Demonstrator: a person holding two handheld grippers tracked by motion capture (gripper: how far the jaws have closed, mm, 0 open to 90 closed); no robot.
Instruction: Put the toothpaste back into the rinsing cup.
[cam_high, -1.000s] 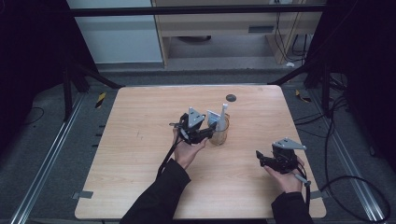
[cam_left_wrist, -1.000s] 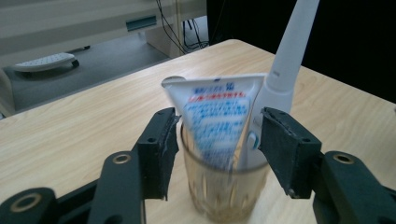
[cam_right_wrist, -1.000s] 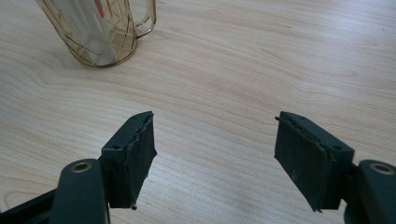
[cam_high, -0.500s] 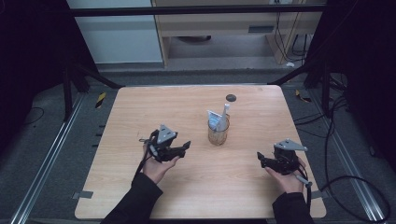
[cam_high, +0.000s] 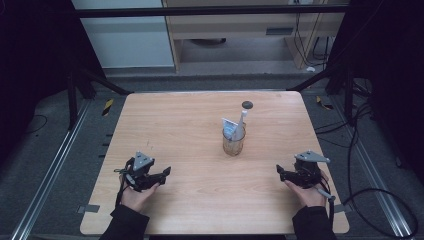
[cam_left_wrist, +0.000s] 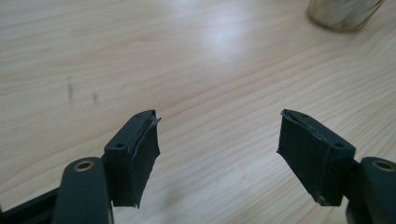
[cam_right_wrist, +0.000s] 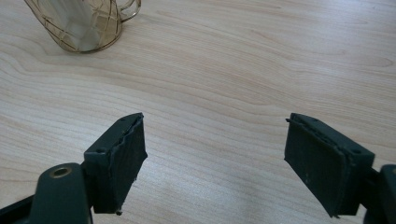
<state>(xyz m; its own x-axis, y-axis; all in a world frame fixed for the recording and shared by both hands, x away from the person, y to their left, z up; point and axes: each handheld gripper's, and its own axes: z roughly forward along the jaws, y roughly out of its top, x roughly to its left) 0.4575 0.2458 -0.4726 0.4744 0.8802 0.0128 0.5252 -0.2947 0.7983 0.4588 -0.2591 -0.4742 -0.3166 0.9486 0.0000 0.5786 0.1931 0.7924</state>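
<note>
Both grippers, left (cam_high: 165, 172) and right (cam_high: 280, 171), spread empty, well apart from cup (cam_high: 233, 142) holding tube (cam_high: 240, 125); placement apparently done, no further grasp required.

A clear amber-tinted glass mug with an etched crisscross pattern (cam_high: 233, 144) holds a white-and-blue squeeze tube (cam_high: 230, 128) on a pale, wavy-grained wooden table (cam_high: 200, 115); 2 black handheld grippers (cam_high: 166, 173) (cam_high: 279, 171) flank it.
</note>
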